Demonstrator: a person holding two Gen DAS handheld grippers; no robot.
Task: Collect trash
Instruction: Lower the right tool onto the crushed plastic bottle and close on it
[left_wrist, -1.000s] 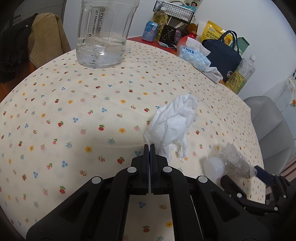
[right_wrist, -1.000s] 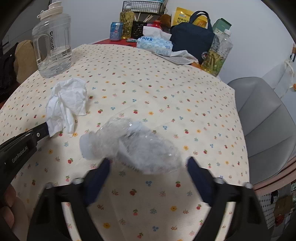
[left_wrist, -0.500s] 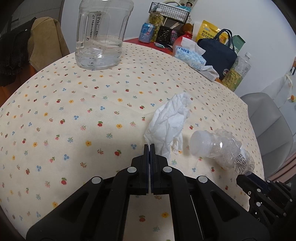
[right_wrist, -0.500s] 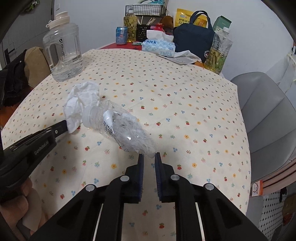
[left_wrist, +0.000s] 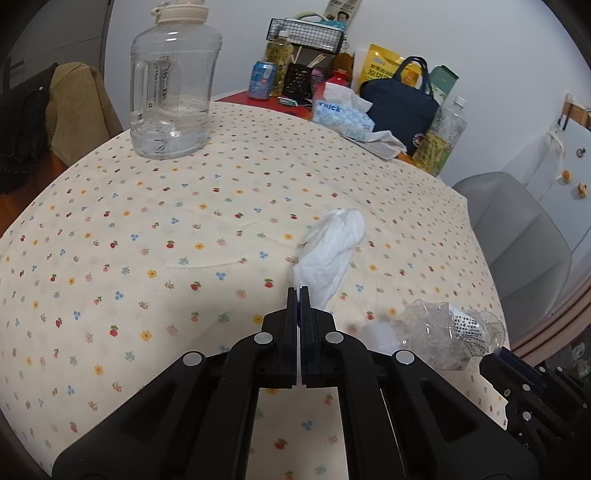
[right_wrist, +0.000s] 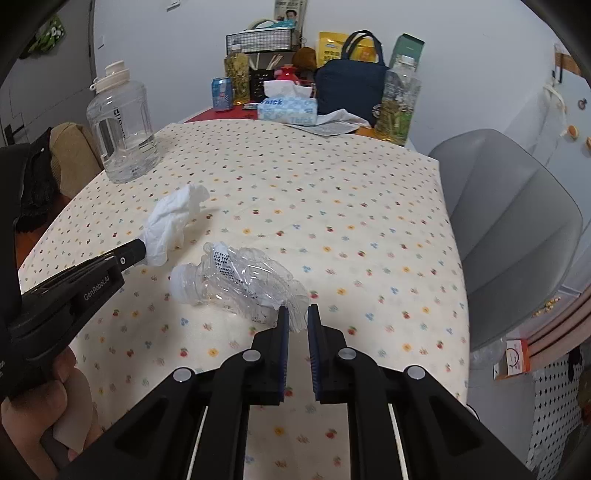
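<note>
A crumpled white tissue hangs from my left gripper, which is shut on its near corner and holds it above the flowered tablecloth. In the right wrist view the same tissue trails from the left gripper. A crushed clear plastic bottle with a white cap sticks out to the left of my right gripper, which is shut on its flattened base. The bottle also shows at the lower right of the left wrist view.
A big clear water jug stands at the far left of the table. A blue tissue box, navy bag, oil bottle and drink can crowd the far edge. A grey chair stands on the right.
My right gripper closed on the crushed bottle's base and raised it off the cloth. Both grippers drew back and up, and the tissue now dangles from the left one.
</note>
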